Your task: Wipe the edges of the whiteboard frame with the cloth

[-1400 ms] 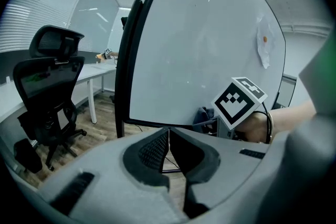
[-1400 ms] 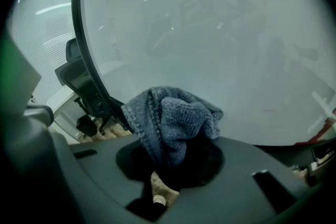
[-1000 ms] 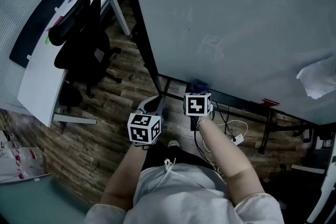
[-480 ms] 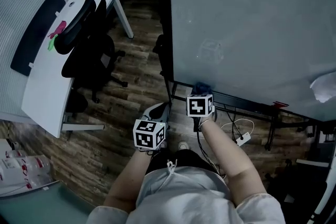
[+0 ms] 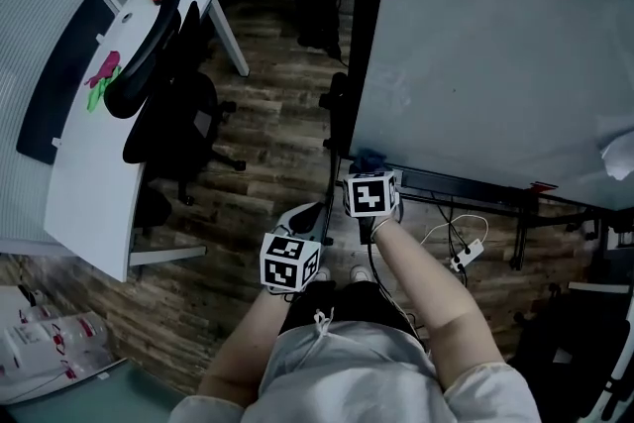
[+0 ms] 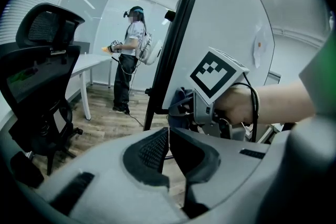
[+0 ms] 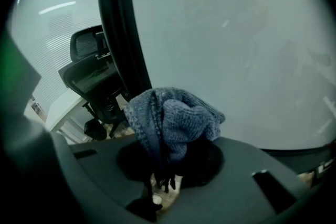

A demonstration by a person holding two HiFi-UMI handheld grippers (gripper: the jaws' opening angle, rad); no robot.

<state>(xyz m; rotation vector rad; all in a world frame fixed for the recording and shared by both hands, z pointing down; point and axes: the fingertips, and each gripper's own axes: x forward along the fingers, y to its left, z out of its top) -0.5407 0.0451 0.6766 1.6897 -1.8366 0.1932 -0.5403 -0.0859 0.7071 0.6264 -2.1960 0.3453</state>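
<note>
**Cloth held at the whiteboard's lower left corner**

At the far left stands a white curved desk, with a black office chair pushed up beside it on the wooden floor. In the left gripper view a person stands at the desk's far end.

The left tool hangs near the person's body, its 2 jaws pressed together with nothing between them.

Just to its right, the right tool pinches a bunched blue-grey knitted cloth. The cloth sits at the lower left corner of the whiteboard, right beside the upright black frame. Whether it touches the frame cannot be told.

Further right, a crumpled white paper clings to the board, and white cables lie on the floor beneath it.
</note>
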